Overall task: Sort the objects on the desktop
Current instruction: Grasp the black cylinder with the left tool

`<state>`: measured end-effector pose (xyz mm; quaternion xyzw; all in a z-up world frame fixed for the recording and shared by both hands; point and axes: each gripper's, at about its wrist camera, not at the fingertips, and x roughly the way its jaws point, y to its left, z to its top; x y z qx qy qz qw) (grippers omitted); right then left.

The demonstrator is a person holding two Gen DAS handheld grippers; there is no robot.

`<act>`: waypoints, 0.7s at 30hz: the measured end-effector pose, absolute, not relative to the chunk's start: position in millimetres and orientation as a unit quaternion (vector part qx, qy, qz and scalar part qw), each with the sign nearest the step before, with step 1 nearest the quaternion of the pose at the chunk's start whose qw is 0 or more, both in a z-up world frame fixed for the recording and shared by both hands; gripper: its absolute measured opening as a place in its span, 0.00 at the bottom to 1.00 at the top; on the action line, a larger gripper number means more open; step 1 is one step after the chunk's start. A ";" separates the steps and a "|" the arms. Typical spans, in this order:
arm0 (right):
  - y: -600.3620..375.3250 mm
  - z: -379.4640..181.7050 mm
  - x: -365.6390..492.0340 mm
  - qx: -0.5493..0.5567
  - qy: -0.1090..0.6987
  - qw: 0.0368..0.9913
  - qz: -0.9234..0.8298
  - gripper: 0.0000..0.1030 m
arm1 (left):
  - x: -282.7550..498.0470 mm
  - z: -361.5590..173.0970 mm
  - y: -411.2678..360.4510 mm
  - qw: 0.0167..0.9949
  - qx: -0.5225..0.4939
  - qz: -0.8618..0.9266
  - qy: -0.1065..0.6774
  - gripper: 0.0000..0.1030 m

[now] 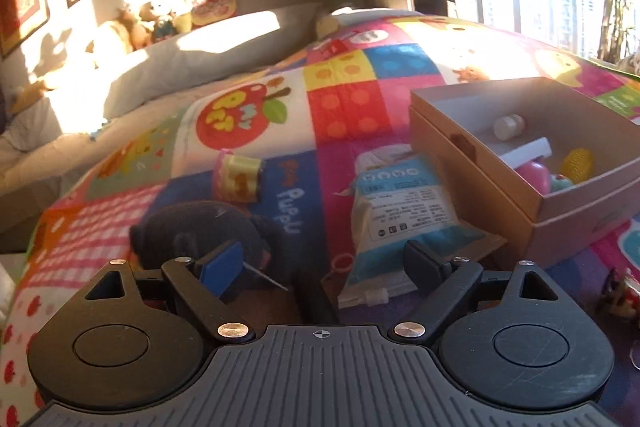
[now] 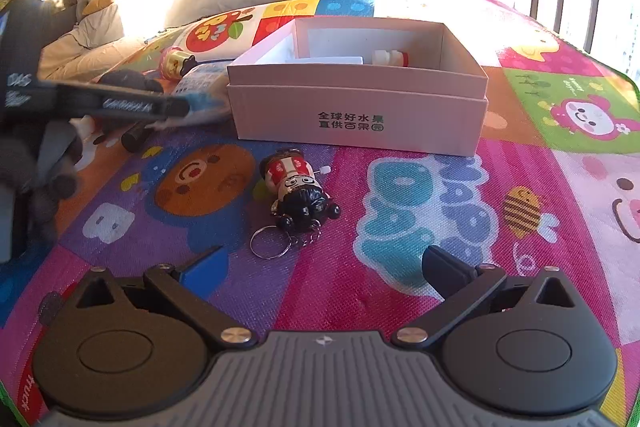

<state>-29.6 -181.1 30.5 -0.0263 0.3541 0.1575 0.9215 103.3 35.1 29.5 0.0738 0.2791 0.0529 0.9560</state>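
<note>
My left gripper is open and empty, low over the colourful play mat. A blue and white pouch lies just ahead of it, a black plush object by its left finger, and a small yellow and pink cup farther on. The cardboard box at the right holds a white bottle, a pink toy and a yellow ball. My right gripper is open and empty. A doll keychain lies just ahead of it, in front of the box.
The left gripper's body shows at the left of the right wrist view, over the pouch and the cup. A bed with pillows and plush toys lies beyond the mat. A window is at the right.
</note>
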 end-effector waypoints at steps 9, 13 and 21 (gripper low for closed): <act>-180.7 30.1 -29.5 -0.029 0.355 0.921 0.156 1.00 | 84.7 11.4 52.2 0.941 0.049 0.026 0.333 0.60; -181.0 30.0 -29.6 -0.029 0.355 0.921 0.155 1.00 | 82.6 11.6 56.6 0.941 0.036 0.018 0.335 0.30; -181.5 29.9 -29.7 -0.031 0.355 0.921 0.155 1.00 | 31.1 15.9 35.6 0.937 0.041 -0.042 0.345 0.24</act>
